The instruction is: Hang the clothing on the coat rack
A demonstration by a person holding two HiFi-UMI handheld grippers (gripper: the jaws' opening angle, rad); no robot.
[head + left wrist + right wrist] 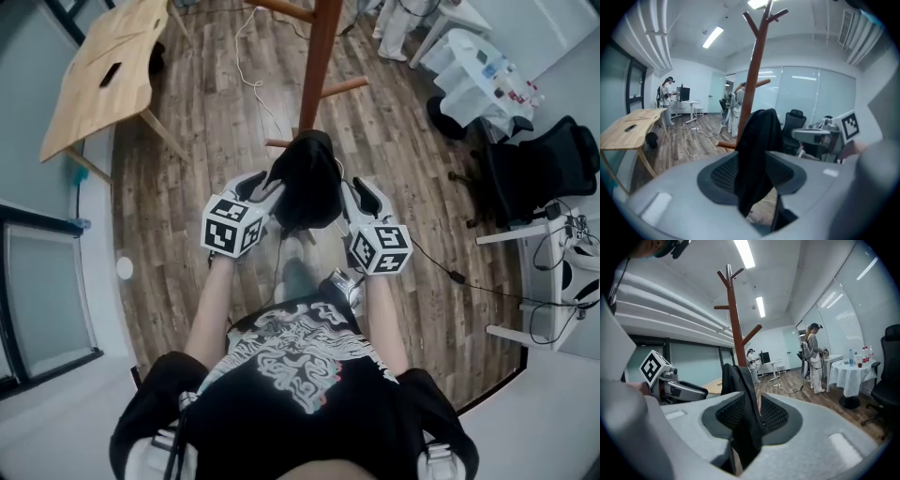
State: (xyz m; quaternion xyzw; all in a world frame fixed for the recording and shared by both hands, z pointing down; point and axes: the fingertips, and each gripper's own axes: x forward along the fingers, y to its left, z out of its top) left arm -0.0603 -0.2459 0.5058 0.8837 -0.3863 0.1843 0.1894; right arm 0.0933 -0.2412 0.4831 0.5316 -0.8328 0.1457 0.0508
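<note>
A black garment (307,180) hangs bunched between my two grippers, right in front of the brown wooden coat rack (320,52) and over its low peg (278,143). My left gripper (270,194) holds its jaws apart; the cloth (757,154) runs loosely down between the ribbed pads (723,174), with floor showing beside it. My right gripper (350,199) is shut on the garment (740,394), the pads (774,414) pinching the fold. In both gripper views the rack's pole (754,70) rises just behind the cloth. Whether the garment rests on a peg I cannot tell.
A light wooden table (103,75) stands at the far left, a white-clothed round table (478,80) and a black office chair (539,169) at the right. A white cable (253,80) trails across the wooden floor. People stand at the room's far end (813,357).
</note>
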